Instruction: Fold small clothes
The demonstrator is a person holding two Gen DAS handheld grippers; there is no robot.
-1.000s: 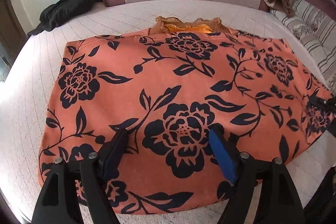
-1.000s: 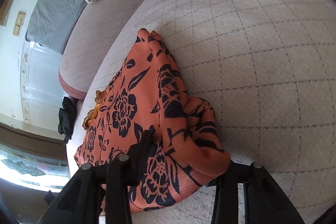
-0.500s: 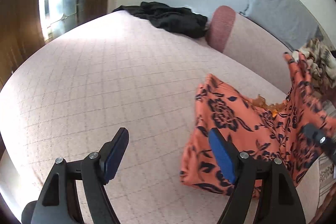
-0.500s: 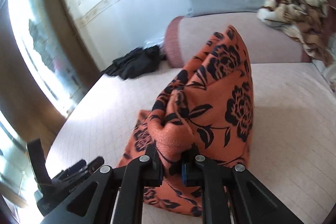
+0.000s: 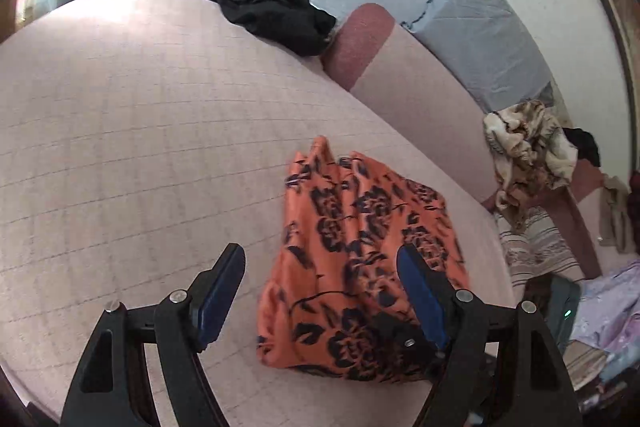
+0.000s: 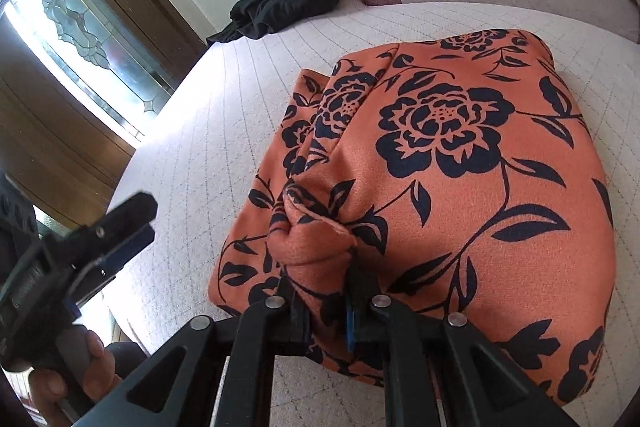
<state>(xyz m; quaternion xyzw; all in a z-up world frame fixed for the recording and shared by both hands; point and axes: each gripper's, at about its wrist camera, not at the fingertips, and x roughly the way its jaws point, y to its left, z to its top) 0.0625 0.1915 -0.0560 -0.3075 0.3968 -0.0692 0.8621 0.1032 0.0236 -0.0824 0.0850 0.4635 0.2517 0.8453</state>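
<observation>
An orange garment with black flowers (image 6: 440, 147) lies folded over on the quilted pink bed (image 6: 240, 87). My right gripper (image 6: 320, 279) is shut on a bunched corner of it, near the fold's front edge. In the left wrist view the same garment (image 5: 360, 227) sits low and right of centre, with the right gripper's black tip on its near edge. My left gripper (image 5: 320, 255) is open and holds nothing; it hovers over the bed (image 5: 140, 147) just left of the cloth. The right wrist view shows the left gripper (image 6: 120, 227) at far left, held by a hand (image 6: 72, 379).
Black clothing (image 5: 272, 11) lies crumpled at the bed's far corner beside a pink bolster (image 5: 360, 43). A grey pillow (image 5: 488, 43) and a brown patterned blanket (image 5: 528, 147) sit farther right, with striped bedding (image 5: 536, 247) below. A wooden door with glass (image 6: 80, 27) stands past the bed's left edge.
The garment lay spread flat; my right gripper lifted one side and carried it across, so the garment is now doubled over. My left gripper moved off the cloth to its left, still open.
</observation>
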